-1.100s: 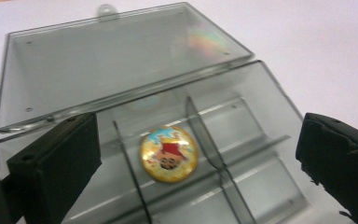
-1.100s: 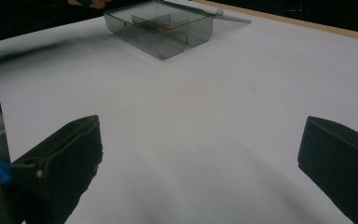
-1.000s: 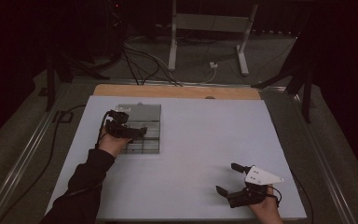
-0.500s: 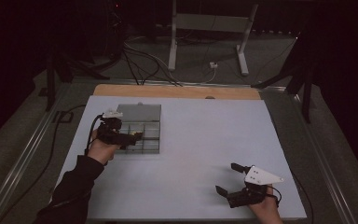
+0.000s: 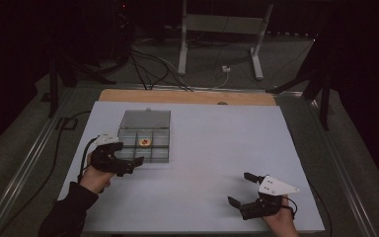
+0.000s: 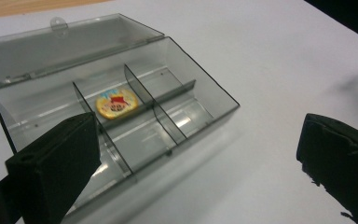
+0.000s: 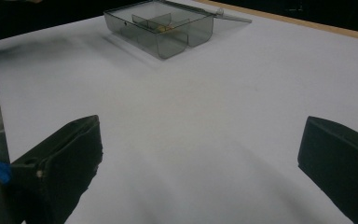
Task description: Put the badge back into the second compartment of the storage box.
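Observation:
A clear grey compartment box point(image 5: 150, 149) lies on the left half of the white table, its lid point(image 5: 145, 119) folded open toward the far side. A round yellow and red token point(image 5: 144, 142) rests in the middle compartment of the far row; the left gripper view also shows the token point(image 6: 117, 103). My left gripper point(image 5: 132, 166) hovers at the box's near left corner, open, with nothing between its jaws. My right gripper point(image 5: 239, 188) is open near the table's front right, far from the box point(image 7: 168, 28).
The white table top point(image 5: 217, 143) ends in a wooden strip point(image 5: 187, 97) at the far edge. Metal rails point(image 5: 29, 153) run along both sides. Cables point(image 5: 158, 64) and stand legs point(image 5: 182, 44) lie on the floor beyond.
My left gripper has drawn back from over the box toward the person, and the token now shows in the box. The right gripper has not moved.

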### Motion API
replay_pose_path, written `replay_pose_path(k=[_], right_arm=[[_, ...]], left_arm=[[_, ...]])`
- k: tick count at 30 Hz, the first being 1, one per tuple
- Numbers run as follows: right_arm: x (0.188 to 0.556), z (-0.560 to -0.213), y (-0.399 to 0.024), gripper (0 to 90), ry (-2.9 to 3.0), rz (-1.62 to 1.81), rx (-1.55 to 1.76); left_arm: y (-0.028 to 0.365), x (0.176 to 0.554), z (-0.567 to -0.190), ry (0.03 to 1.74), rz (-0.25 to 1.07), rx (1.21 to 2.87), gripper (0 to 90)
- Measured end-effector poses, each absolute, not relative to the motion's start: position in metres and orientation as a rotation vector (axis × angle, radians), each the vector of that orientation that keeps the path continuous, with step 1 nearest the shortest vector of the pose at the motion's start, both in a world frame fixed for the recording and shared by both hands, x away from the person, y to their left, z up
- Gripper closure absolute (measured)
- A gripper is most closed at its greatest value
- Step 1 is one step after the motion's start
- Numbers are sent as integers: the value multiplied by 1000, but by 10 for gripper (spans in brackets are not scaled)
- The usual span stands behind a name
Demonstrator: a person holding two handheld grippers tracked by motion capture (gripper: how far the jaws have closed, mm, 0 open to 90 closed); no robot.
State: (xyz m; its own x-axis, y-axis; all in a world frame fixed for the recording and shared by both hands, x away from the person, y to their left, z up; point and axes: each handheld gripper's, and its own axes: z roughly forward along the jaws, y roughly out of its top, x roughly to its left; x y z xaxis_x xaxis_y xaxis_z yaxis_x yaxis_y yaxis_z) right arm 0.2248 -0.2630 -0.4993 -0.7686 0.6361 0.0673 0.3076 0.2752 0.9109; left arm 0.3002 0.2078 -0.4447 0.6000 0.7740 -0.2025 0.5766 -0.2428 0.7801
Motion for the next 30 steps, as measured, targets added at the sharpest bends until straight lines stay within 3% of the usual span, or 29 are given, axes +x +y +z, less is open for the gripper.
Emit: replay_pose_path(k=[21, 30], right_arm=[[225, -501, -262, 0, 2251, 1481, 865], [225, -502, -262, 0, 2264, 1470, 865]], left_arm=[[220, 249, -490, 1011, 265, 1970, 4], [227, 239, -504, 942, 341, 1967, 5]])
